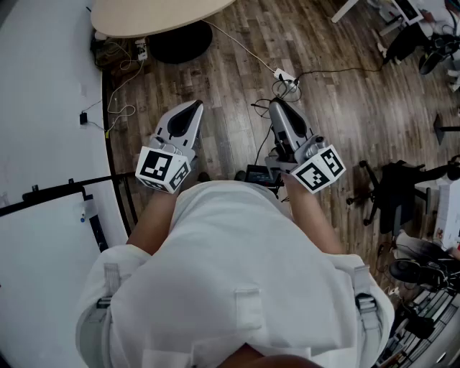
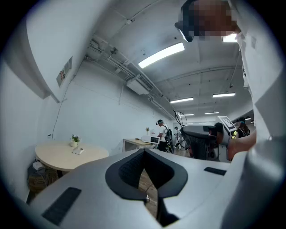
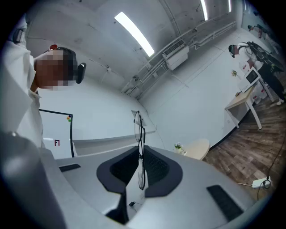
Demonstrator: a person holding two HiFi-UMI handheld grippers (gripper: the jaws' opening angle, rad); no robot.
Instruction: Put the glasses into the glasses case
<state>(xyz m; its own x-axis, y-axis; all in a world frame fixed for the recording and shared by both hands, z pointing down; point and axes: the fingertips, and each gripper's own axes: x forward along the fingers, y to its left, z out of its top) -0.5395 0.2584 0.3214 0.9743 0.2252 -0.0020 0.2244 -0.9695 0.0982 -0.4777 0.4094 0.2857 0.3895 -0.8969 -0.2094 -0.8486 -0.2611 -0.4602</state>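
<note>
A wooden floor [image 1: 215,93] fills most of the head view. The person's white garment [image 1: 230,273] covers its lower middle. A whiteboard [image 1: 36,273] stands at the floor's left edge against the wall, and a pale round table [image 1: 151,14] stands at the far edge.

Both tongs are held out over the floor, near each other and pointing away from the person. The left gripper [image 1: 194,106] has its marker cube [image 1: 162,169] nearest the body. Its own view shows the pads [image 2: 129,167] meeting at their tips, with only a thin sliver of floor below them and nothing between. The right gripper [image 1: 277,104] is clamped on the glasses [image 3: 139,134], a thin dark wire frame held edge-on. The pads [image 3: 156,167] pinch its lower part, and the upper rim stands clear above the jaw tips.

A white power strip [image 1: 284,74] lies on the floor just beyond the right gripper, with cables running from it.
</note>
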